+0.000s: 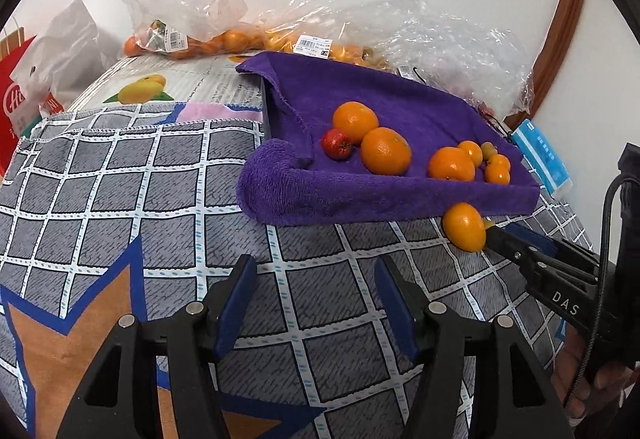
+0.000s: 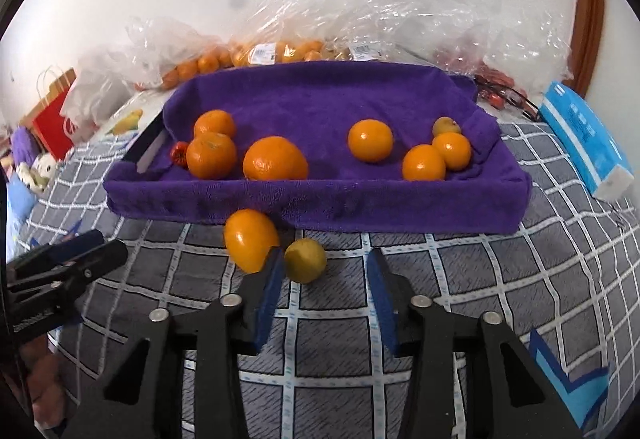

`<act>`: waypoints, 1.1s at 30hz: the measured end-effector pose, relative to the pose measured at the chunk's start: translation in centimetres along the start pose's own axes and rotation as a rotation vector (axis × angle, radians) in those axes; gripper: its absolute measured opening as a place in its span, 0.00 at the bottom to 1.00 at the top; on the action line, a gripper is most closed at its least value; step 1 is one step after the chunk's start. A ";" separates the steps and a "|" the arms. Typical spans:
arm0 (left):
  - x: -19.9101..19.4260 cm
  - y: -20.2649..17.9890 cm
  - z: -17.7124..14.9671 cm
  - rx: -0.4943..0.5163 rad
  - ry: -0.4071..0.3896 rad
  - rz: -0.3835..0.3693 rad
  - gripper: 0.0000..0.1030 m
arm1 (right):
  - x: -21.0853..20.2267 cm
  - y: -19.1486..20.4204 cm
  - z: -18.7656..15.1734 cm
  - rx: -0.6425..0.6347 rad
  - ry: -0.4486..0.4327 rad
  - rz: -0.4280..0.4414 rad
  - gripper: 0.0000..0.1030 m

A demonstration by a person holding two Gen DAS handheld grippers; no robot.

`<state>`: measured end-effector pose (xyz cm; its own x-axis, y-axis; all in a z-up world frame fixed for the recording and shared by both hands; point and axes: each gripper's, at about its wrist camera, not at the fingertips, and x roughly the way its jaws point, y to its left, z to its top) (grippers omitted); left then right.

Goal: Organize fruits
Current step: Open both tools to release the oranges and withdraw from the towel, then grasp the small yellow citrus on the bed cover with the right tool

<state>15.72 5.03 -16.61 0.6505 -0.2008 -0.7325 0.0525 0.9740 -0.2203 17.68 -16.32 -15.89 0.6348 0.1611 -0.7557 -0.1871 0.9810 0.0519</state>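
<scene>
Two loose fruits, an orange (image 2: 250, 239) and a small yellowish fruit (image 2: 305, 260), are lying at lower centre before the purple-towelled tray (image 2: 316, 199), round, likely roll-prone, needing a gentle mid-body pinch, while the right tool (image 2: 326, 273) and left tool (image 1: 316, 279) are gaping empty.

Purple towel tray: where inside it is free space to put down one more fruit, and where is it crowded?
Inside the purple towel tray, the back half is bare, also the gap between the big orange and the lone orange. The left corner, around the red fruit, and the right cluster are crowded.
</scene>
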 end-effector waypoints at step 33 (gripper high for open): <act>0.2 -0.2 0.0 0.021 0.013 0.002 0.67 | 1.6 -1.7 0.5 0.008 0.022 -0.018 0.25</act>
<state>15.86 4.83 -16.73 0.6405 -0.1996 -0.7416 0.0666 0.9764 -0.2053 19.40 -17.71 -16.88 0.6214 0.1408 -0.7707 -0.1693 0.9846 0.0434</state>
